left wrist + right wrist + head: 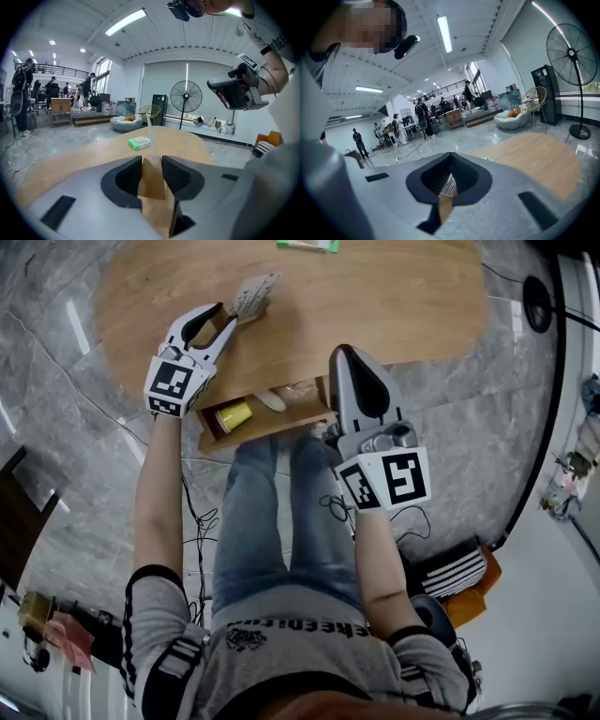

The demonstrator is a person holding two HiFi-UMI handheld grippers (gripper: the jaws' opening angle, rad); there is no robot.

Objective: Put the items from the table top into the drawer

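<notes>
At the table's [375, 296] near edge, the left gripper [228, 319] pinches a flat card packet [255, 292] — its own view shows both pads pressed on the brown cardboard. Only the head view shows the open drawer [281, 420] under that edge, with a yellow cup [232, 415] inside. A green box [307, 245] lies at the table's far edge. The right gripper [343, 354], at the near edge, has its jaws together on nothing.

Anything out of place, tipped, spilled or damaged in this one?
Only a small thing: the yellow cup lies on its side in the open drawer, beside a pale item. No spill or damage shows; the green box sits flat on the table.
</notes>
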